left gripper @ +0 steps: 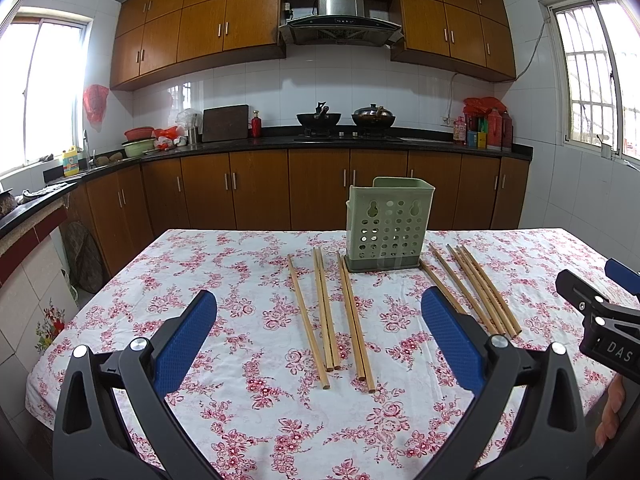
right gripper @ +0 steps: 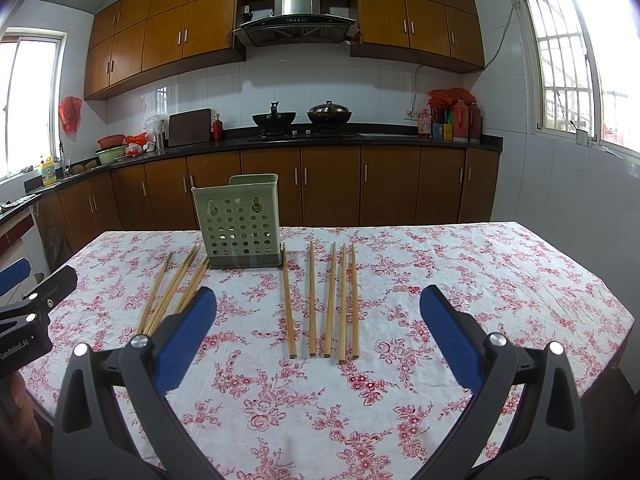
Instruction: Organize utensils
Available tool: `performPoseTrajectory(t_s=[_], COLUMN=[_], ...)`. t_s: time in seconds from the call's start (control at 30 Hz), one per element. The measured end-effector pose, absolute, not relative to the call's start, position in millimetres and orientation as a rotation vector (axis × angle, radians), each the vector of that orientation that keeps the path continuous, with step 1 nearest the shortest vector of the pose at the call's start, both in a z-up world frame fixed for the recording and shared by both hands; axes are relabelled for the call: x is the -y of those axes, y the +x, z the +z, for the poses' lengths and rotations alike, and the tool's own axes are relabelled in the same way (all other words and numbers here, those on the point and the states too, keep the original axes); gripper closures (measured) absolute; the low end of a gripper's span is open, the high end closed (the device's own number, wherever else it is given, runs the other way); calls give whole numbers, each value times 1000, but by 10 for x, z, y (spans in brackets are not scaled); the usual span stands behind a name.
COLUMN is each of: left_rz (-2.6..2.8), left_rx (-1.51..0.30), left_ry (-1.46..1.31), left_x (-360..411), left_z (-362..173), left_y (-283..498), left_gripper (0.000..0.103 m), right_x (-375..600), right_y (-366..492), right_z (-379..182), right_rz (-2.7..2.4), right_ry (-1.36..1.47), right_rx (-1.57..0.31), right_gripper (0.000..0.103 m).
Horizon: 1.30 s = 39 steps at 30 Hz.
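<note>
Your left tongs (left gripper: 318,332) and right tongs (right gripper: 318,332) both hover above the desk (right gripper: 500,272) with their blue pads spread wide, gripping nothing. The green perforated holder (left gripper: 386,226) stands upright near the desk's far edge. Wooden chopsticks lie flat on the flowered cloth in two loose groups, the left chopsticks (left gripper: 330,312) on one side of the holder and the right chopsticks (right gripper: 330,300) on the other.

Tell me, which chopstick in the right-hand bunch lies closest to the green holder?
The leftmost one of that bunch. Its far tip sits right beside the holder base, by the right corner, while the other four lie farther right, apart from it.
</note>
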<state>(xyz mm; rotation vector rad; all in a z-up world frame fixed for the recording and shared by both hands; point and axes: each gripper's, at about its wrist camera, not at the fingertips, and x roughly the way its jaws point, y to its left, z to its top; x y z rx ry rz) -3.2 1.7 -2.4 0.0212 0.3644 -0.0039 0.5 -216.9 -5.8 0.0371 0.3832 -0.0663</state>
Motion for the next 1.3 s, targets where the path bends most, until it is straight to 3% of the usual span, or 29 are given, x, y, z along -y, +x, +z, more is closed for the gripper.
performPoseTrajectory(t_s=[0.53,0.9,0.93,1.07,1.2,1.3], left_rz=[7,121,127,148,134,106], left_rx=[-389,-586,-602,-667,-733,-771], left_ry=[21,-37,-46,-65,-98,-108], left_x=[-30,-387,-425,-534,-628,-651], left_z=[-83,-302,-320,-400,-482,-523], left_y=[31,564,602,774,956,1075], left_gripper=[2,2,2,2,4,20], right_x=[2214,2628,2679,2816,2851,2839], right_y=[153,829,909,1221,1501,1654], right_z=[-123,-420,-458,-628,-781,-872], right_rz=[-68,-132,-145,-162,-142,-151], right_ry=[52,155,166,192,203,186], right_rx=[-422,-678,-705,-803,-872,-903], right_gripper=[4,4,7,42,62,73])
